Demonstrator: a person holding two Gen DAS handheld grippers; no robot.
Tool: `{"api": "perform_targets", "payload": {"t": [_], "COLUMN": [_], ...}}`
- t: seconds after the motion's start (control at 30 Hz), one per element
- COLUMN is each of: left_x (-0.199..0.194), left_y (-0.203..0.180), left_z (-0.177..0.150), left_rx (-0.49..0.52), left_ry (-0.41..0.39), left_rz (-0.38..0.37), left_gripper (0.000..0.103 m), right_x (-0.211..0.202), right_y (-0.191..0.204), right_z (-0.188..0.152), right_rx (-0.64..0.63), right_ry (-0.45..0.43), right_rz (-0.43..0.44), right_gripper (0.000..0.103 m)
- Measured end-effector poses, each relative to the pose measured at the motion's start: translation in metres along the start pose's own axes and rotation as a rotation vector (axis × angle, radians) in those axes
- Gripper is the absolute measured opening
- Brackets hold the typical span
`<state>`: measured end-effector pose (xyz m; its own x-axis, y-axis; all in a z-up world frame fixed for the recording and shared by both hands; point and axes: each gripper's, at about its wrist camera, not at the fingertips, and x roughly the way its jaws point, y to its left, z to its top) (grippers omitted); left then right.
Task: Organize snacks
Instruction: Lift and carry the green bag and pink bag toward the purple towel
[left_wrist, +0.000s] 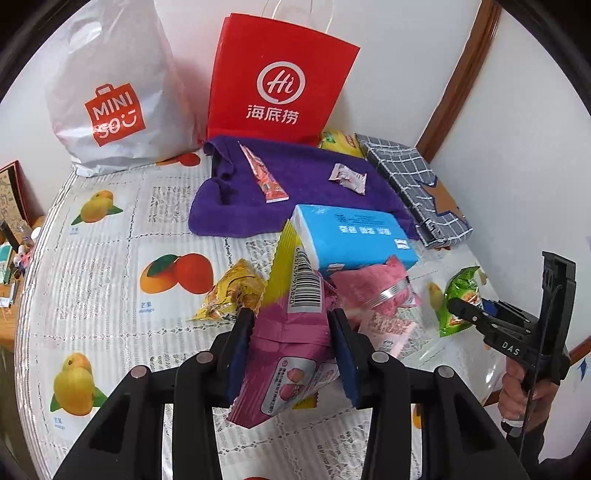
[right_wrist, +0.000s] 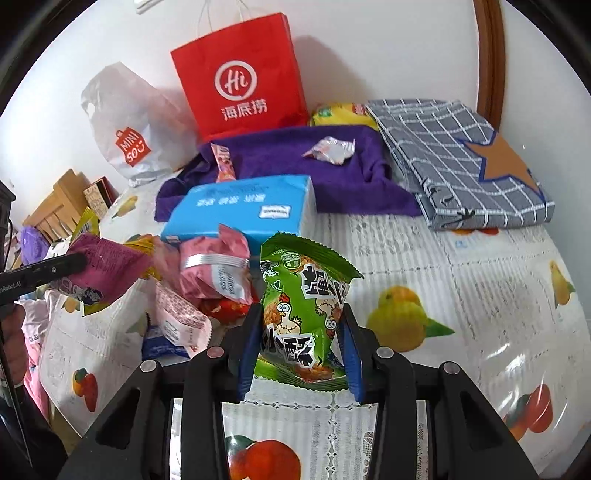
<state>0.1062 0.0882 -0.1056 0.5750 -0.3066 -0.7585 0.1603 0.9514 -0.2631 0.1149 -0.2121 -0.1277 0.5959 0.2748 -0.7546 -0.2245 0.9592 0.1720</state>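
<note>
My left gripper is shut on a magenta and yellow snack packet, which hangs lifted above the fruit-print tablecloth. In the right wrist view that packet shows at the left edge. My right gripper is shut on a green chicken-print snack packet, held upright off the table; the left wrist view shows it at the right, with a hand on the handle. A pink packet, a pale pink packet and a yellow packet lie loose on the table.
A blue tissue pack lies behind the snacks, partly on a purple towel that carries a long sachet and a small wrapped sweet. A red paper bag and a white plastic bag stand against the wall. Folded checked cloth lies right.
</note>
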Motion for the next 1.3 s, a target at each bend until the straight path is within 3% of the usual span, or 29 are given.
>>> {"api": "perform_targets", "payload": {"t": [0.63,1.3], "left_x": [-0.012,0.011], "left_y": [-0.026,-0.029], "left_z": [0.017,0.066], "left_rx": [0.032,0.029], "left_ry": [-0.023,-0.026], "left_rz": [-0.033,-0.030], "left_gripper": [0.039,0.039], "right_x": [-0.015,0.016], "right_y": [0.025,0.038], "right_z": [0.034,0.091], "right_rx": [-0.045,-0.093], "right_ry": [-0.067,-0.081], "right_rz": [0.020,0.028], "right_gripper": [0.038,0.038]}}
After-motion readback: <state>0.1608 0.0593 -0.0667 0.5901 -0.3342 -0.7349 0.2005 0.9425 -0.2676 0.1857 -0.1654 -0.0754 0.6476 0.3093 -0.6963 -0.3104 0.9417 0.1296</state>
